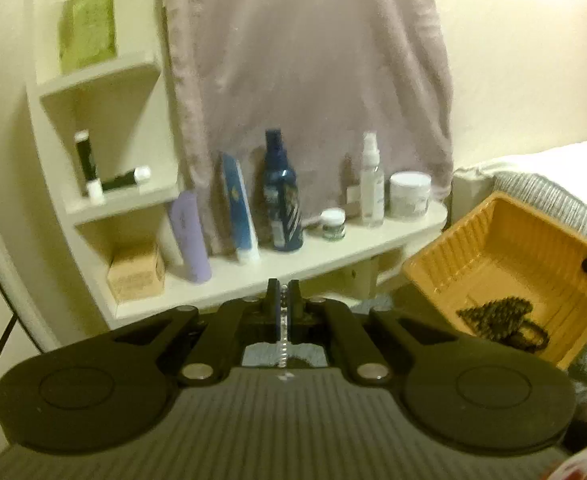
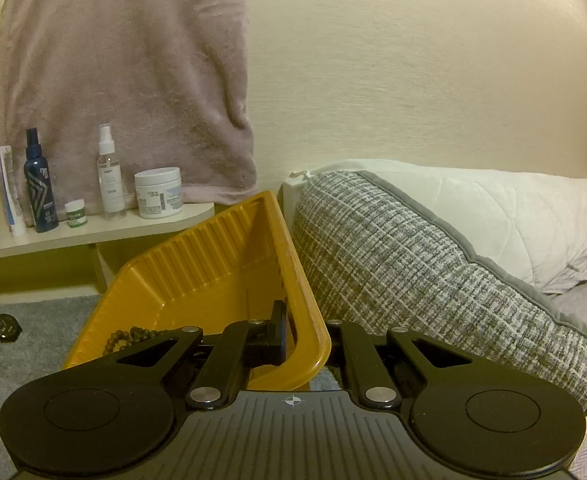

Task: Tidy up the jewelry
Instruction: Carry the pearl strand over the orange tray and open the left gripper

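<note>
Right wrist: ribbed yellow tray [image 2: 213,264]; perhaps plastic

Yellow tray [image 2: 229,264] is looking like thin moulded plastic, ribbed walls, slight sheen. Dark beaded bracelet [image 1: 501,320] lying in it is reading as matt round beads, wood or stone, cannot tell which. Clear bead strand [image 1: 283,332] pinched in the left gripper [image 1: 283,290] is glinting like glass or clear plastic. Gripper bodies are showing matt black plastic with polished metal pivot pins; right gripper [image 2: 293,330] the same. Towel [image 2: 125,80] is hanging soft, plush, napped cloth. Cushion [image 2: 413,264] is showing coarse woven fabric. Shelf [image 2: 93,236] is appearing smooth, painted, matt. Blue bottle [image 2: 40,192] is shining glossy.
</note>
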